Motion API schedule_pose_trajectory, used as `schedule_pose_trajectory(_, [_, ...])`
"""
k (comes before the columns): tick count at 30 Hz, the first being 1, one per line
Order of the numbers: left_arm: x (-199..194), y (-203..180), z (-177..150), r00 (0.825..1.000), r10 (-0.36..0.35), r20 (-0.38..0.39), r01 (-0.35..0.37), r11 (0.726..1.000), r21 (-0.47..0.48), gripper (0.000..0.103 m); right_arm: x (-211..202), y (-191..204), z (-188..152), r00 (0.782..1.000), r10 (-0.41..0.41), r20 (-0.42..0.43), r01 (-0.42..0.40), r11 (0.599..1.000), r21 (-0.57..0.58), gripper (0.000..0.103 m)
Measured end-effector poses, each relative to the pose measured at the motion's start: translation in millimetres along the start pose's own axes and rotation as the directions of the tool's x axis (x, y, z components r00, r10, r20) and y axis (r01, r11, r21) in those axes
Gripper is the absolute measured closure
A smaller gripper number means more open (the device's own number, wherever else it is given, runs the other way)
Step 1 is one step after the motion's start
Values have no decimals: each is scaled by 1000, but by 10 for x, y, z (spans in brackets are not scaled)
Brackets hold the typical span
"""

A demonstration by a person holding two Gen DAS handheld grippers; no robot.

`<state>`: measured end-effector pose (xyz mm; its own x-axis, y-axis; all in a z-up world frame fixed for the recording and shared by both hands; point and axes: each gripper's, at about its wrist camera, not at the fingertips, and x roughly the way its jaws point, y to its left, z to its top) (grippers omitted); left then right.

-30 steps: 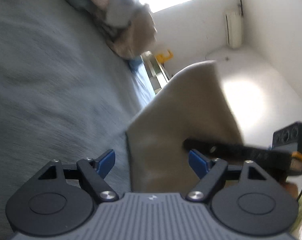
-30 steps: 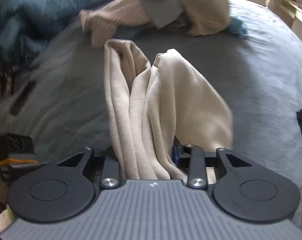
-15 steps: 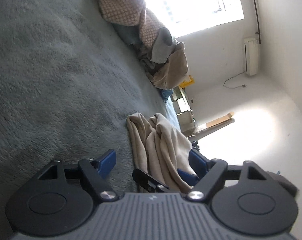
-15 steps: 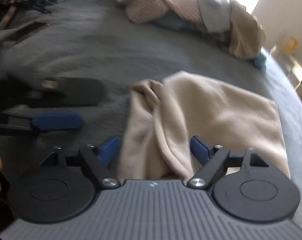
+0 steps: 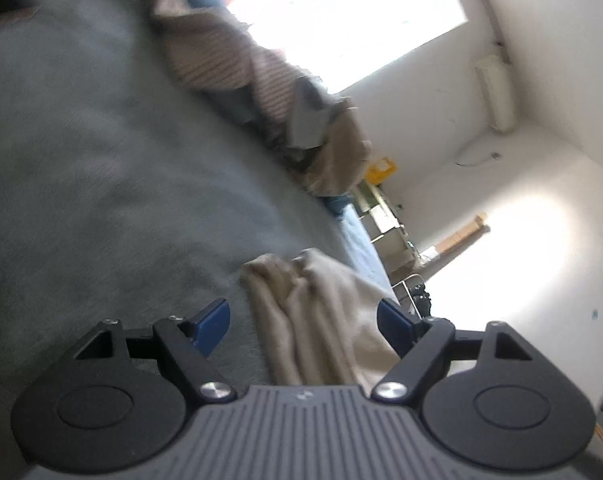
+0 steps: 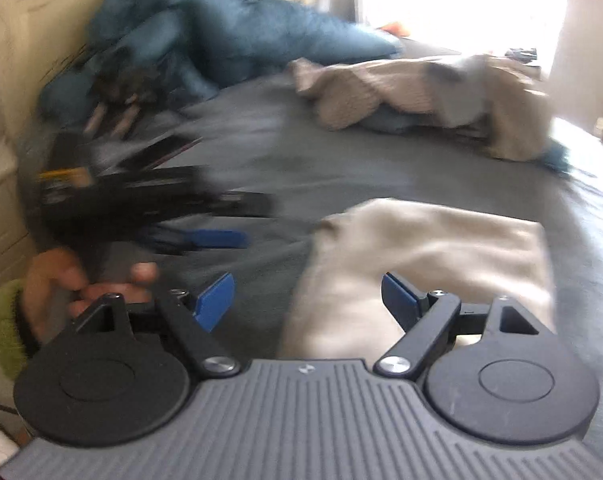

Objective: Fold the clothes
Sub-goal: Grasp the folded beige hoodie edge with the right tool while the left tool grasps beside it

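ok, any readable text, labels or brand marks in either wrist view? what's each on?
No readable text in either view.
Left gripper body: small pale emblem, no letters legible.
Right gripper body: same emblem, illegible.
Yellow object beyond the bed: too blurred to read.

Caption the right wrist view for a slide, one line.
Open right tongs over a beige garment lying on the grey bed, unfolded clothes pile behind.

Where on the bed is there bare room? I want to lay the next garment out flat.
The grey blanket lies bare between the beige garment and the clothes pile. It is crowded along the far edge, with that pile and a blue duvet.
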<state>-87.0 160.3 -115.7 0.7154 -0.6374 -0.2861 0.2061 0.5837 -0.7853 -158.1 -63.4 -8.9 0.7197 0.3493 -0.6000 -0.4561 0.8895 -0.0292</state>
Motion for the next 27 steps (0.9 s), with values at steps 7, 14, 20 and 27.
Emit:
schedule_pose_trajectory(7, [463, -331, 187, 997, 0, -76, 9, 992, 122, 29, 152, -217, -320, 995, 81, -63, -71, 985, 157, 44])
schedule_pose_trajectory(14, [990, -341, 382, 977, 98, -188, -67, 984, 162, 37, 351, 121, -375, 999, -16, -45, 14, 999, -36, 41])
schedule_pose_trajectory(20, [1201, -292, 537, 958, 154, -242, -109, 976, 190, 37, 544, 303, -376, 990, -138, -22, 130, 968, -215, 46])
schedule_pose_trajectory(27, [1356, -258, 608, 950, 136, -281, -98, 985, 143, 39, 460, 168, -409, 990, -141, -11, 137, 977, -166, 69])
